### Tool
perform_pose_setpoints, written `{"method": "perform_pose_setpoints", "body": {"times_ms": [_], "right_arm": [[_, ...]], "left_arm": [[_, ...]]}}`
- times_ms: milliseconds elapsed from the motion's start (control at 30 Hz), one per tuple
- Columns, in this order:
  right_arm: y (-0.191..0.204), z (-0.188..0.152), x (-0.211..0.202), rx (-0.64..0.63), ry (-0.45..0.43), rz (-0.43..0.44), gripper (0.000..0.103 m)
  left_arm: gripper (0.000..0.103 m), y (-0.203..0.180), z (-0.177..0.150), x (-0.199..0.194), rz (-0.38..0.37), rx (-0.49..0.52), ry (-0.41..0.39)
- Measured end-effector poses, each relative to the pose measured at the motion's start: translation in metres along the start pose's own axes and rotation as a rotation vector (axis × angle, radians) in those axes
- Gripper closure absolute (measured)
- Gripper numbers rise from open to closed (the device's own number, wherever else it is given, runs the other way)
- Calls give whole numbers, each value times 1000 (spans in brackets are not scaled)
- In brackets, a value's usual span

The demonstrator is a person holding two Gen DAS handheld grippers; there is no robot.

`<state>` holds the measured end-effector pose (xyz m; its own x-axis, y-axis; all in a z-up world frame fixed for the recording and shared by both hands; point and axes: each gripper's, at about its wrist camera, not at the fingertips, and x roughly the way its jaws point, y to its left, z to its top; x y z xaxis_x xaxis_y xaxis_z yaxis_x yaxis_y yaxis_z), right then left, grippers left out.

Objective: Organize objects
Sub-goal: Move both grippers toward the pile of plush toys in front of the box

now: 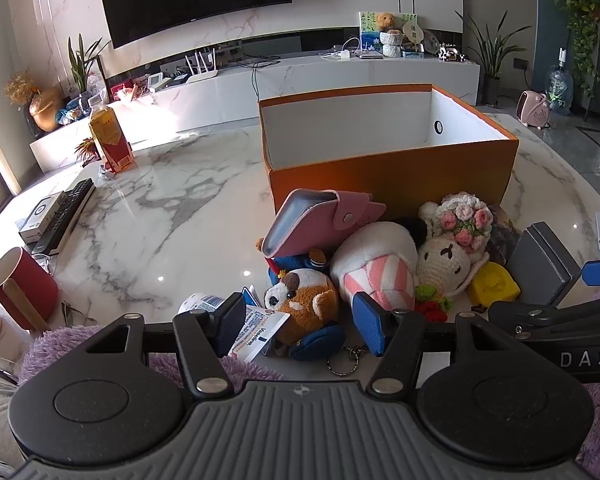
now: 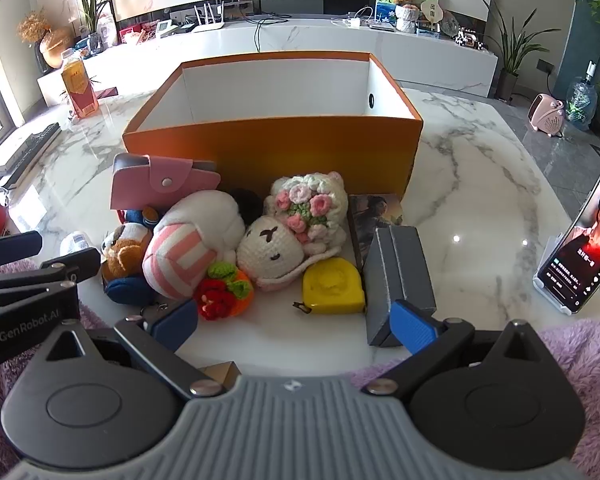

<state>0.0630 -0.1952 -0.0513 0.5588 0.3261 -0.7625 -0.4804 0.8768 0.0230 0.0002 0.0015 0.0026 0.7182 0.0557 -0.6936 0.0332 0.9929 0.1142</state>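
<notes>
While both left gripper (image 1: pixel 300 322) and right gripper (image 2: pixel 294 322) hang apart, empty — crowded soft toys: snagging brown-and-white plush dog (image 1: pixel 306 300) risks toppling pink snap wallet (image 1: pixel 324 216) beside open orange cardboard box (image 1: pixel 392 172).

Toys, a yellow tape measure (image 2: pixel 334 289) and a grey box (image 2: pixel 400 268) crowd before the orange box (image 2: pixel 272 146).

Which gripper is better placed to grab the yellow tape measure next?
Right gripper: its open jaws frame the yellow tape measure just ahead. The left gripper faces the brown plush dog.
</notes>
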Motion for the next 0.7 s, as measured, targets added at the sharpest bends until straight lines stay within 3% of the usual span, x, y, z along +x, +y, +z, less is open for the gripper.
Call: {"method": "perform_pose_setpoints", "body": {"times_ms": [700], "right_arm": [[0,-1,7,9,16,6,1]], "left_arm": [[33,1,-1,6,-4,-1,25]]}}
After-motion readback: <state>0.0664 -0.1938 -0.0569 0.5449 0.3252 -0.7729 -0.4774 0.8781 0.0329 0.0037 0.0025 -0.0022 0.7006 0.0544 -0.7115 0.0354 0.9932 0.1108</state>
